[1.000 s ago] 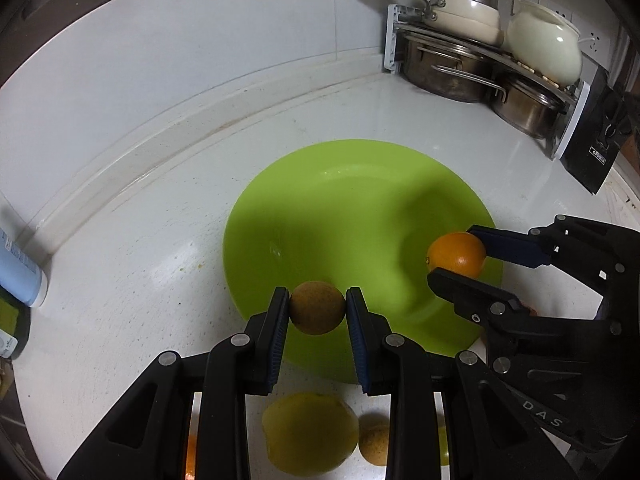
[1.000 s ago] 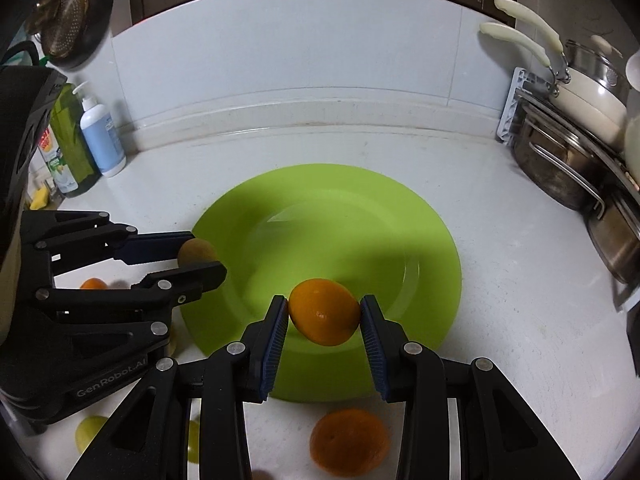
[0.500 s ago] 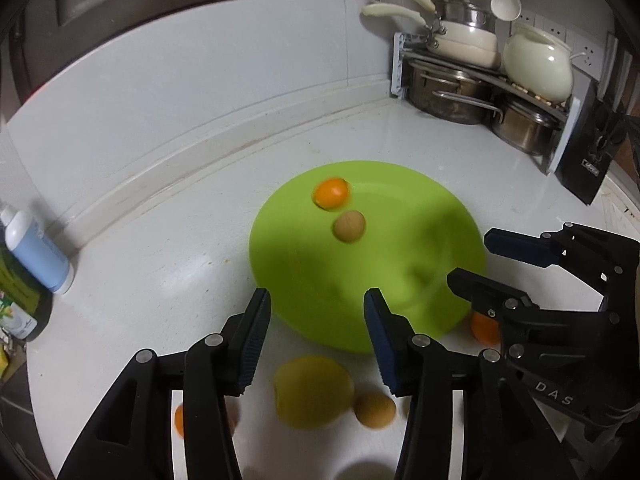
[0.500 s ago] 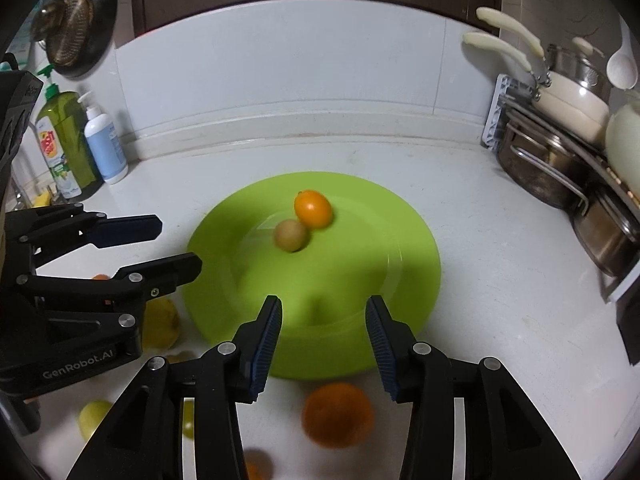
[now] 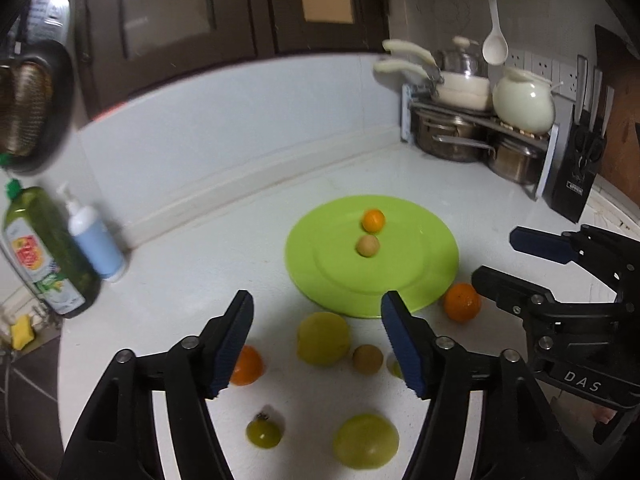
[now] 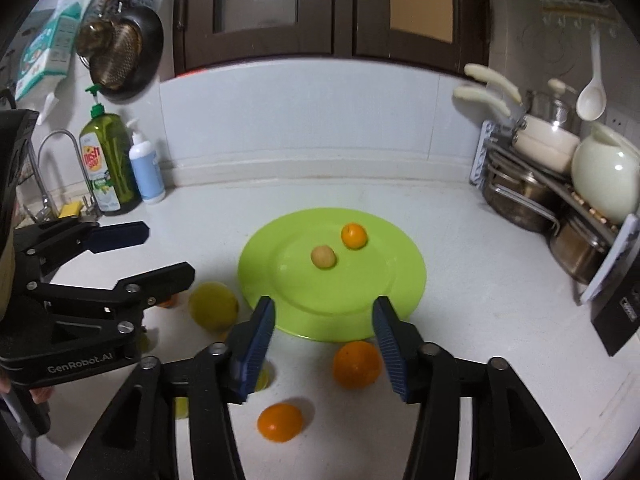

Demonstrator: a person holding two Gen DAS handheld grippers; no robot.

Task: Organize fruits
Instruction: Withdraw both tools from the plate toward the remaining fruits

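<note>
On green plate (image 6: 276,272): 1 orange (image 6: 354,235), 1 brown fruit (image 6: 322,257).

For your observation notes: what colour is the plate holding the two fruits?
The plate is bright lime green, plain with no pattern; the right wrist view shows it best.

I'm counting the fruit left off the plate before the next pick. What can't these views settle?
- Left wrist view: a small yellow-green fruit is mostly hidden behind the left gripper finger.
- Right wrist view: yellow fruit beside the right gripper is largely covered by its finger.
- Right wrist view: an orange fruit is nearly hidden under the left gripper.
</note>
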